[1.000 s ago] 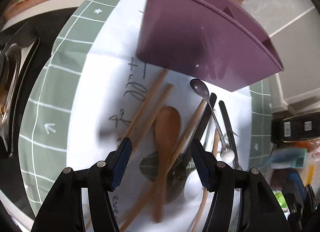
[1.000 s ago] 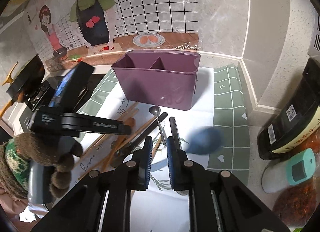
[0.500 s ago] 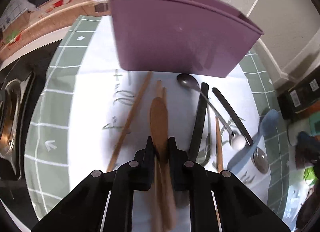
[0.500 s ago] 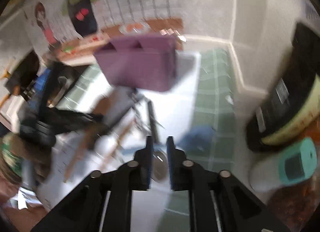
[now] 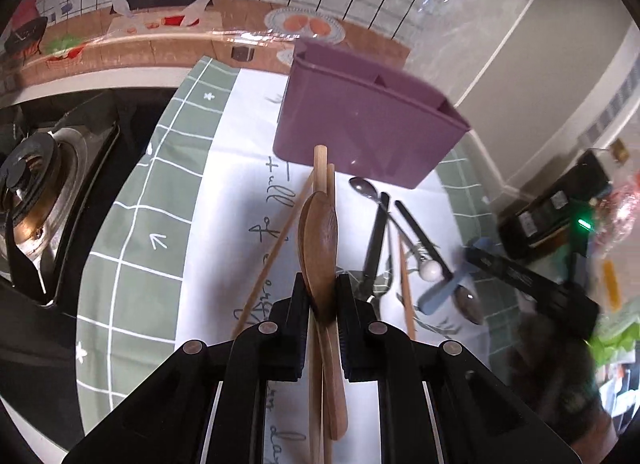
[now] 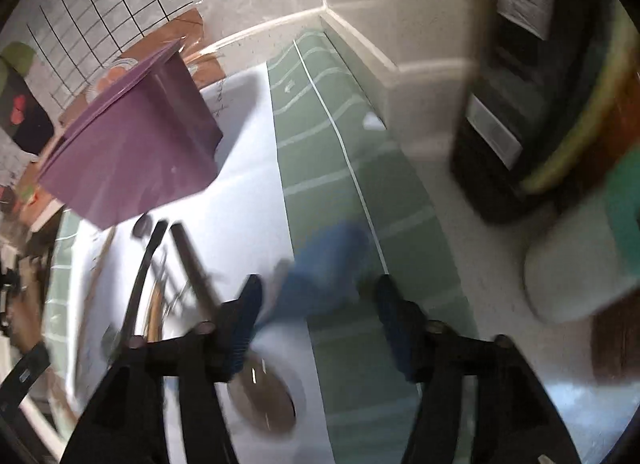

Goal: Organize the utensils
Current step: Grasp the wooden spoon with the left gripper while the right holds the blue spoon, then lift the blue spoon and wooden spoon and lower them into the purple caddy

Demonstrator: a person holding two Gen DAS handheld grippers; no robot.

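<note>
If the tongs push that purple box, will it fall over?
Probably it slides rather than tips: the purple box has a broad flat base on the smooth cloth. It looks like thin, empty plastic, so likely light and easy to shove. A high push might tilt it.

Left claw (image 5: 322,296) clamped, right claw (image 6: 318,296) opening

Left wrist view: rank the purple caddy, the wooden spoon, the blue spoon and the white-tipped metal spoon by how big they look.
1. purple caddy
2. wooden spoon, though it sits nearest the camera, clamped in the left gripper
3. white-tipped metal spoon and blue spoon: too alike, partly overlapped
</note>
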